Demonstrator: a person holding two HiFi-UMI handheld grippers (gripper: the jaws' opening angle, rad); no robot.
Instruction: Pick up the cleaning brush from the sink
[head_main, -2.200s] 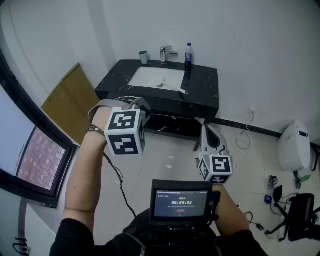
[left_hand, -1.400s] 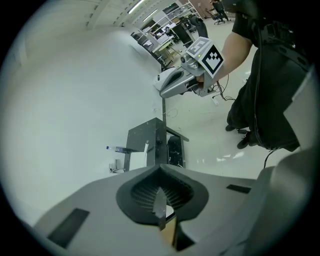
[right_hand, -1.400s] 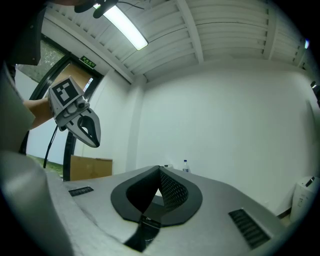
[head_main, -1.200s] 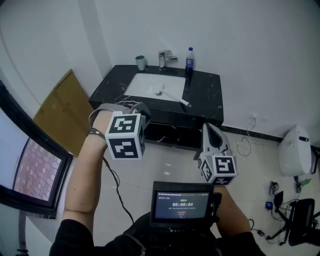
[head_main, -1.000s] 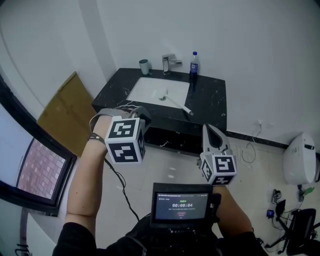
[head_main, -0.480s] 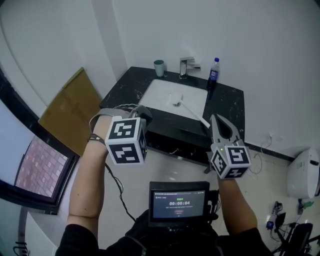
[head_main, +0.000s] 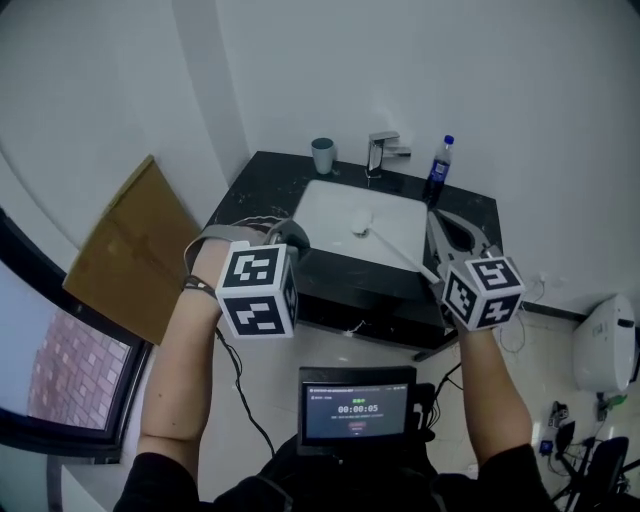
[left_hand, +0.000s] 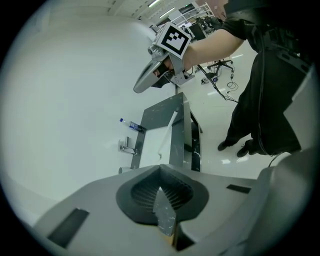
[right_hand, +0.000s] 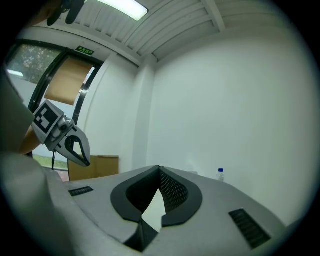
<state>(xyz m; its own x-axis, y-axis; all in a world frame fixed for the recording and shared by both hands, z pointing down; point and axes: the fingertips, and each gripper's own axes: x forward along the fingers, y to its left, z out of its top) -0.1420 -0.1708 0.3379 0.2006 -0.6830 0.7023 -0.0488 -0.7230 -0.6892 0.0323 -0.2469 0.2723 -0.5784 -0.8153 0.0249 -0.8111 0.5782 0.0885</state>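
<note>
At the chest, nearest, a small screen (head_main: 358, 410) is carried. Just beyond, the left gripper (head_main: 288, 236) and right gripper (head_main: 441, 218) are held near a black counter (head_main: 258, 185), each with jaws pressed together and nothing between them. The cleaning brush (head_main: 396, 251) is seen lying in the white sink (head_main: 335, 212), its handle slanting over the front rim toward the right gripper. That gripper, it is judged, should be opened first, then lowered astride the handle. A tap (head_main: 384, 152) and bottle (head_main: 438, 170) stand behind.
</note>
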